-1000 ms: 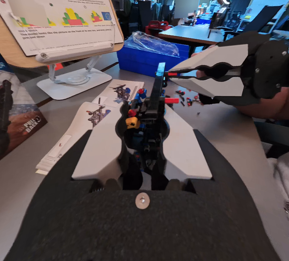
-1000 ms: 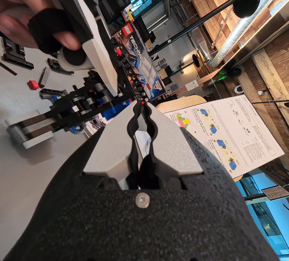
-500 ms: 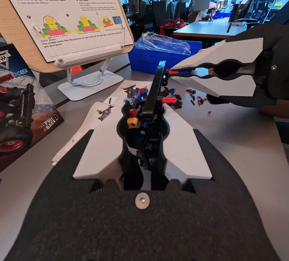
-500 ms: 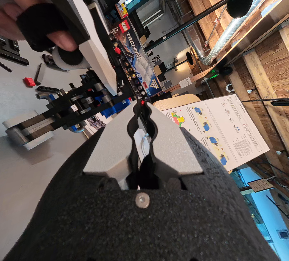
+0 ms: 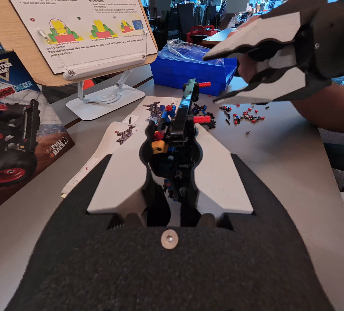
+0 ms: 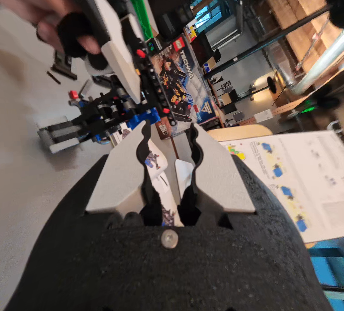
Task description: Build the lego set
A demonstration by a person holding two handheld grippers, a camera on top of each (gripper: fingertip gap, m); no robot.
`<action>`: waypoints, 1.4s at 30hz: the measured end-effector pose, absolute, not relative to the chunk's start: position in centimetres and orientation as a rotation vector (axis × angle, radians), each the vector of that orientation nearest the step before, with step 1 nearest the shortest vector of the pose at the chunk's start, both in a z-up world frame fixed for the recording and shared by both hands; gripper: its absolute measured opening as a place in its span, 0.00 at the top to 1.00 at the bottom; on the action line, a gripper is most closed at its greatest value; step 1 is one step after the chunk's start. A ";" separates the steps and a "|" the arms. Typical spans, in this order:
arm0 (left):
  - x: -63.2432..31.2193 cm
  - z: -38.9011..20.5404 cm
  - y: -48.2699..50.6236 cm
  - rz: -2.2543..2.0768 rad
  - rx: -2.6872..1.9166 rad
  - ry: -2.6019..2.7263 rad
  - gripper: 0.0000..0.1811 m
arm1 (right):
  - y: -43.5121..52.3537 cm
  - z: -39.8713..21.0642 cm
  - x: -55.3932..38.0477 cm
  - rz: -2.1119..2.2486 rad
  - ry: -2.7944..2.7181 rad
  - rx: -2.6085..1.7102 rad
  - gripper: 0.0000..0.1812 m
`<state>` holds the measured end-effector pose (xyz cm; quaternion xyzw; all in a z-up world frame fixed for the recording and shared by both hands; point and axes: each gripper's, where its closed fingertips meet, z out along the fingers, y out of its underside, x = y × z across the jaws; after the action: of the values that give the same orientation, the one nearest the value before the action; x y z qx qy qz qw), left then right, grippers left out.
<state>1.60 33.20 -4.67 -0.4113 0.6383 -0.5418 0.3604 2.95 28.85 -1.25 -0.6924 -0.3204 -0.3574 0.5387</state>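
The left gripper [image 5: 172, 145] has its jaws clamped on the half-built black, blue and red plastic lego chassis [image 5: 175, 153], holding it above the grey bench [image 5: 270, 162] with a long black beam [image 5: 186, 106] tilted up, probably so the pin holes face the other tool. The right gripper [image 6: 168, 129] hangs just beside that beam, jaws spread and empty, near a short red pin [image 5: 204, 84] seated at the beam's top. Loose red and black small pieces [image 5: 245, 116] lie scattered within reach, and the open paper instruction booklet [image 5: 130, 129] lies beneath for reference.
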 end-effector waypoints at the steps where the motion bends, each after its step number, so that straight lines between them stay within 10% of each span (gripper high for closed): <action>1: 1.6 -4.6 33.1 -1.395 -1.057 1.647 0.81 | 29.2 -1.6 2.7 -0.890 -0.807 -1.653 0.77; 14: 1.5 -4.6 33.1 -1.383 -1.035 1.645 0.80 | 31.1 -1.8 2.6 -1.113 -0.929 -1.533 0.91; 23: 0.4 -4.2 32.2 -1.476 -0.847 1.696 0.80 | 28.5 -1.1 0.2 0.141 -0.782 -1.748 0.65; 42: 0.4 -4.3 32.2 -1.480 -0.852 1.684 0.80 | 29.6 -1.6 -0.9 0.768 -0.581 -1.615 0.80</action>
<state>0.38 32.19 -4.28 -0.3309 0.6543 -0.5751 0.3629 -0.89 29.64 -1.61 -0.6937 -0.2496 0.3300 0.5895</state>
